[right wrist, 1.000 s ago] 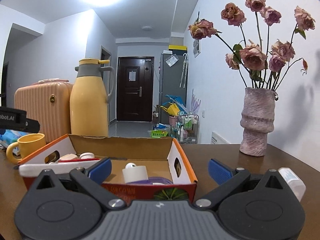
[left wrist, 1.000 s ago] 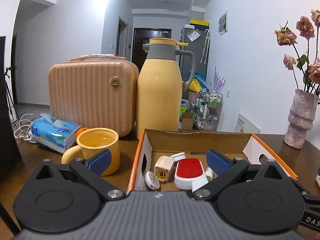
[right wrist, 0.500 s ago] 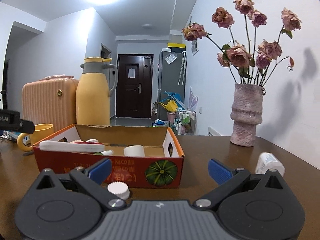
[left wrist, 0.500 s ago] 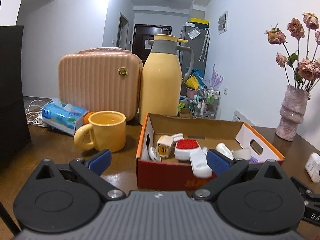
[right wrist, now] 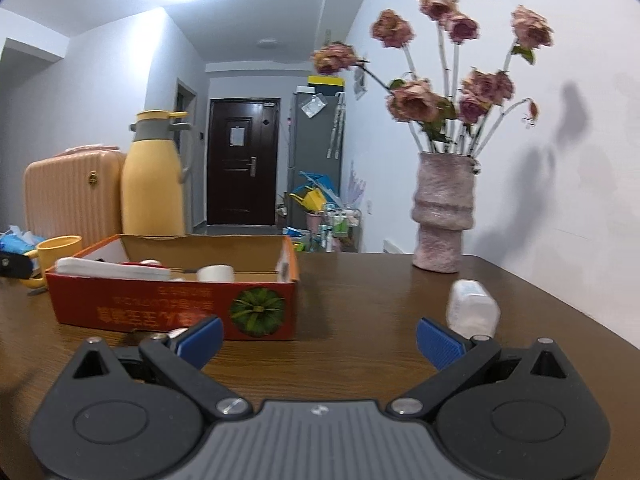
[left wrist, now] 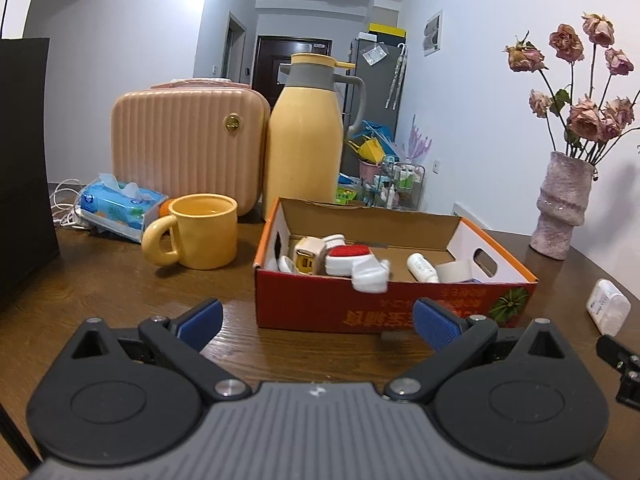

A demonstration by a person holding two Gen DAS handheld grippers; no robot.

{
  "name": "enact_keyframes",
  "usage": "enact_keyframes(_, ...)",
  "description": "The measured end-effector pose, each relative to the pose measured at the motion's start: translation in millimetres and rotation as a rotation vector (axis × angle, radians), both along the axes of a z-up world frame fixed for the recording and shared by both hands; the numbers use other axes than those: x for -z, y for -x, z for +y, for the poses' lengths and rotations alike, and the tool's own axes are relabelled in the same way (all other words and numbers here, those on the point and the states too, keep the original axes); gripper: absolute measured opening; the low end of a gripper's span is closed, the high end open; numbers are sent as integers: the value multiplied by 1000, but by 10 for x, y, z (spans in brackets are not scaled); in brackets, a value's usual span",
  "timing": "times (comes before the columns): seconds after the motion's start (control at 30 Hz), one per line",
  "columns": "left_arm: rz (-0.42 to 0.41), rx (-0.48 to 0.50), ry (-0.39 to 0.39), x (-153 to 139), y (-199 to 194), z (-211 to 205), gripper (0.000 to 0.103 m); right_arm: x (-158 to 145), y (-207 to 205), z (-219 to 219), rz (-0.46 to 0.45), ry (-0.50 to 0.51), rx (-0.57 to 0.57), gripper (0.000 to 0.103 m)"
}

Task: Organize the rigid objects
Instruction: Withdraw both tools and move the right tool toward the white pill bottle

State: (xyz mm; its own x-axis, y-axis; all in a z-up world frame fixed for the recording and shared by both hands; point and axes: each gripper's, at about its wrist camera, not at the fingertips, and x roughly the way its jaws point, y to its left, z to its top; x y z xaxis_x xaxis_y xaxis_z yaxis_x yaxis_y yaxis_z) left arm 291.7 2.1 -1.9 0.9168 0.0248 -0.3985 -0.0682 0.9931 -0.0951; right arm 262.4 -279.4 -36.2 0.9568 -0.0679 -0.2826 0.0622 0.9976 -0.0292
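Observation:
A red and orange cardboard box (left wrist: 320,308) stands on the wooden table and holds several small items: a red and white brush (left wrist: 352,258), a white charger plug (left wrist: 306,258), a small white bottle (left wrist: 420,266) and a tape roll (left wrist: 454,271). The box also shows in the right wrist view (right wrist: 168,308). A white plastic bottle (right wrist: 472,306) lies on the table right of the box; it also shows in the left wrist view (left wrist: 608,306). My left gripper (left wrist: 318,320) is open and empty in front of the box. My right gripper (right wrist: 318,336) is open and empty, with the bottle just beyond its right finger.
A yellow mug (left wrist: 200,230), a tall yellow thermos (left wrist: 306,140), a pink ribbed case (left wrist: 184,148) and a tissue pack (left wrist: 120,204) stand left and behind the box. A pink vase with dried roses (right wrist: 444,216) stands at the back right. A dark block (left wrist: 24,160) is at far left.
Both grippers have pulled back from over the box toward the table's near side. The right view has swung right, bringing the white bottle close to its right finger.

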Motion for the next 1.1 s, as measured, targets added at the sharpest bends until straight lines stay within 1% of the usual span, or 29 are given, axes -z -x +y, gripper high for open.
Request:
enact_keyframes(0.2, 12, 17, 15, 4, 26, -87, 103, -23, 7, -421, 32, 18, 61, 103)
enact_keyframes(0.33, 34, 42, 19, 27, 6, -177, 103, -11, -30, -679, 52, 33, 100, 103)
enact_keyframes(0.57, 54, 82, 11, 44, -9, -349, 103, 43, -136, -1001, 101, 65, 109, 103)
enact_keyframes(0.8, 95, 113, -14, 122, -82, -598, 103, 127, -334, -1190, 148, 78, 126, 103)
enact_keyframes(0.97, 128, 129, -27, 187, -171, -770, 103, 183, -582, -1347, 171, 49, 159, 103)
enact_keyframes(1.1, 139, 136, -47, 227, -234, -897, 103, 234, -811, -1452, 196, 19, 184, 103)
